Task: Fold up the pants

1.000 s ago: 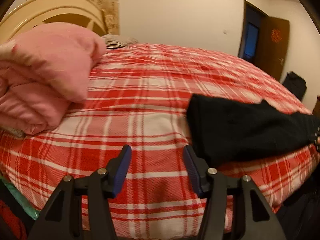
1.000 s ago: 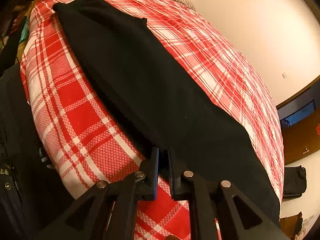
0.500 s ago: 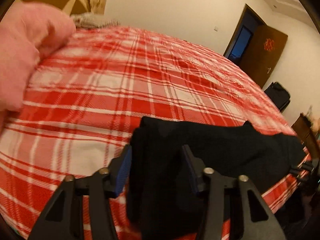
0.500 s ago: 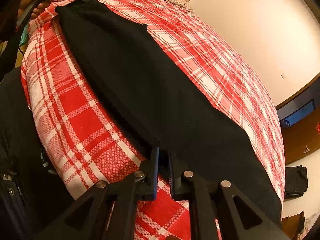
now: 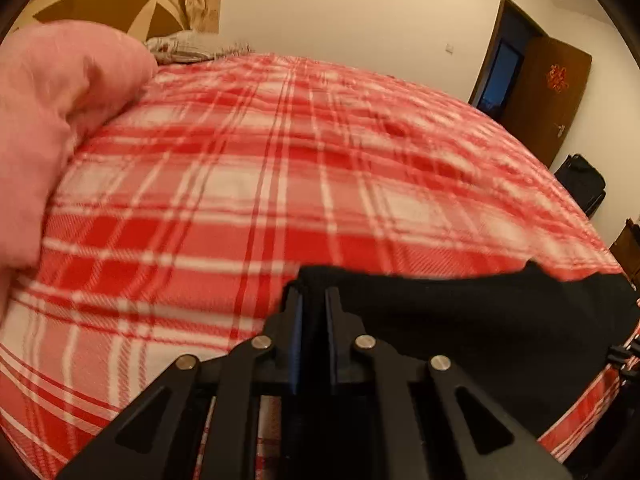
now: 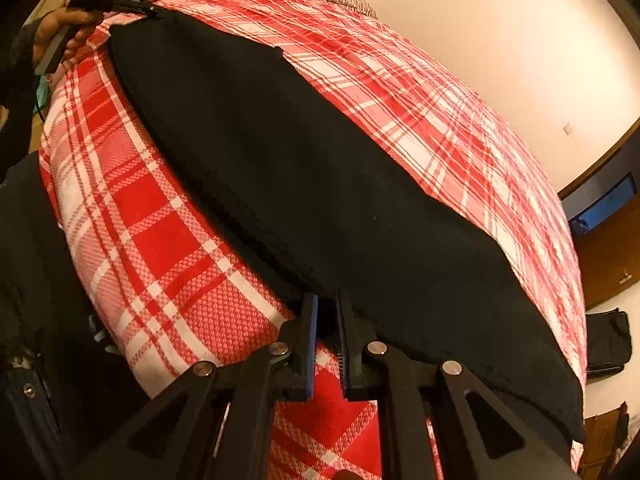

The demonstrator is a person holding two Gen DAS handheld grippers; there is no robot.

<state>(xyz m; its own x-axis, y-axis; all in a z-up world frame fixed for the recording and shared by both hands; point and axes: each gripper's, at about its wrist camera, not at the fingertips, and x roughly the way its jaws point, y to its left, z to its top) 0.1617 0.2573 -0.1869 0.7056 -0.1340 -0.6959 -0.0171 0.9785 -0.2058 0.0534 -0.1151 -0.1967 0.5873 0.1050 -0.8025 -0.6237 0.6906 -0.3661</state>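
Now the left gripper (image 5: 312, 300) has closed. A second ago its jaws were wide open over the bed; now they are nearly shut, pinching one end of the black pants (image 6: 320, 168). The right gripper (image 6: 326, 308) keeps its jaws almost shut on the near edge at the other end. So both ends are held, and I think the fold can start. The left view is blurry, so how much cloth it has is hard to tell. The pants lie flat along the near side of the red plaid bed (image 5: 280, 168). A pink quilt (image 5: 52, 120) sits by the headboard (image 5: 100, 4), and a brown door (image 5: 548, 96) stands open.
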